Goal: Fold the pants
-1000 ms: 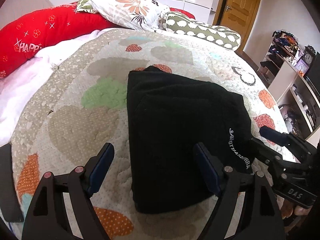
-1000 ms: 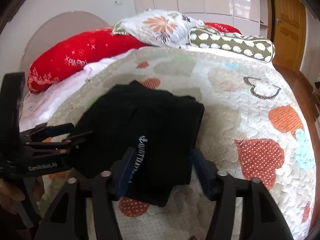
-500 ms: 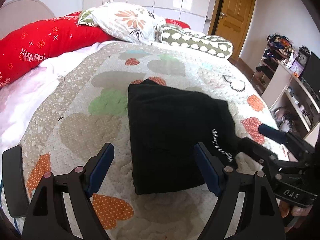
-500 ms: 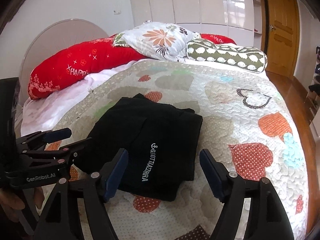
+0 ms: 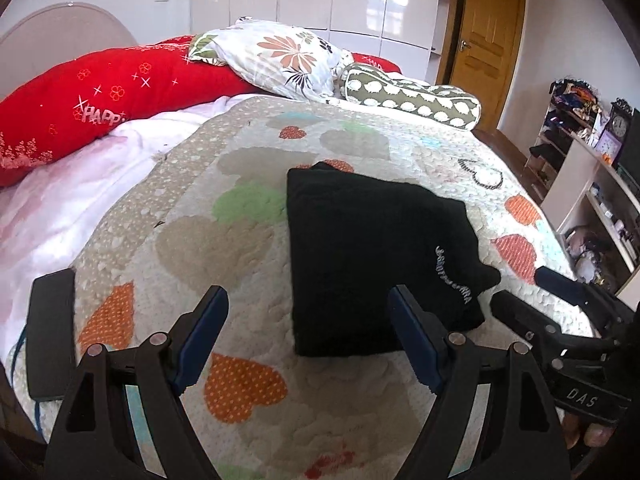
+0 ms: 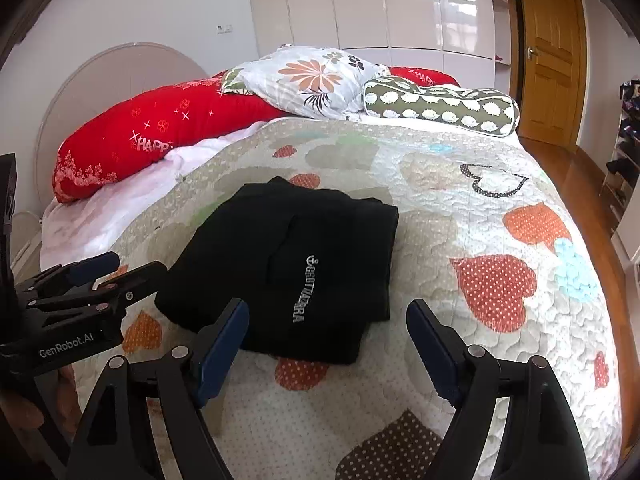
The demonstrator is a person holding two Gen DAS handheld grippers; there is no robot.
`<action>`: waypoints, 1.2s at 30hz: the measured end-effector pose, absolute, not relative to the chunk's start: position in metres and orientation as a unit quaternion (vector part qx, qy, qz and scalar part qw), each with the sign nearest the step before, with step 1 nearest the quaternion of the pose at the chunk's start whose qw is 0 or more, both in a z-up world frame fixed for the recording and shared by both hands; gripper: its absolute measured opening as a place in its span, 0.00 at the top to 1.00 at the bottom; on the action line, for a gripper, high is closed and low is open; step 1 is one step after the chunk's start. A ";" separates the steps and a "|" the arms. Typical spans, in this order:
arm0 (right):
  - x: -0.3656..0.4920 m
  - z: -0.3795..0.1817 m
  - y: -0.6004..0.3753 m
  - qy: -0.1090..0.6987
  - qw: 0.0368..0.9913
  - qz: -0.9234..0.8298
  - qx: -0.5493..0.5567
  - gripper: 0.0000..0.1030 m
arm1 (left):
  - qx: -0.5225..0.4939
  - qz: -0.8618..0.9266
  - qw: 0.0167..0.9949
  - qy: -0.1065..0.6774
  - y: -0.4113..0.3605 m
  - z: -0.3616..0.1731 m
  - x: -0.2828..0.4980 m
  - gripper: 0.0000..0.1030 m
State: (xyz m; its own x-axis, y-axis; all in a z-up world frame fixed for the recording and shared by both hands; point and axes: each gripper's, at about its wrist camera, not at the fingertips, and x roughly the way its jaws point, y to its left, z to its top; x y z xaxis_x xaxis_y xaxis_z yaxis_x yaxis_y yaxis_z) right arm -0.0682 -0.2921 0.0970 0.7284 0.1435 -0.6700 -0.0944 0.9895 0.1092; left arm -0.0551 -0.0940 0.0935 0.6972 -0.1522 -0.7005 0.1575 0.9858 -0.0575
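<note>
Black pants (image 5: pixel 372 256) (image 6: pixel 288 264) lie folded into a compact rectangle on the heart-patterned quilt (image 5: pixel 208 264) (image 6: pixel 472 216), white lettering facing up. My left gripper (image 5: pixel 308 328) hovers open just short of the stack's near edge, nothing between its blue pads. My right gripper (image 6: pixel 326 340) is held back from the near edge too; its jaws are opening and nothing lies between them. Each gripper shows in the other's view: the right one (image 5: pixel 516 292) at the pants' right side, the left one (image 6: pixel 132 268) at their left.
At the head of the bed lie a red bolster (image 5: pixel 108 100), a floral pillow (image 5: pixel 280 56) and a green patterned bolster (image 5: pixel 412 96). A wooden door (image 6: pixel 552 52) stands beyond. Cluttered shelves (image 5: pixel 588 160) line the right of the bed. White sheet (image 5: pixel 60 208) shows left of the quilt.
Both grippers have pulled back and risen from the pants, which now lie free on the quilt. The right jaws, earlier astride the stack's near edge, have spread wider.
</note>
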 end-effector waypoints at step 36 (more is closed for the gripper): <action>-0.099 0.107 -0.294 0.361 0.930 0.067 0.035 0.20 | 0.026 -0.094 0.933 0.347 -0.101 0.115 -0.096 0.20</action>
State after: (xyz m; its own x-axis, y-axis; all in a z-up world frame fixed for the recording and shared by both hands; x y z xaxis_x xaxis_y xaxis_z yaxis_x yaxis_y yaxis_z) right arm -0.0991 -0.2940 0.1072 0.7308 0.1502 -0.6658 -0.1002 0.9885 0.1130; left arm -0.0963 -0.1012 0.1152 0.7412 -0.1573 -0.6526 0.1937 0.9809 -0.0164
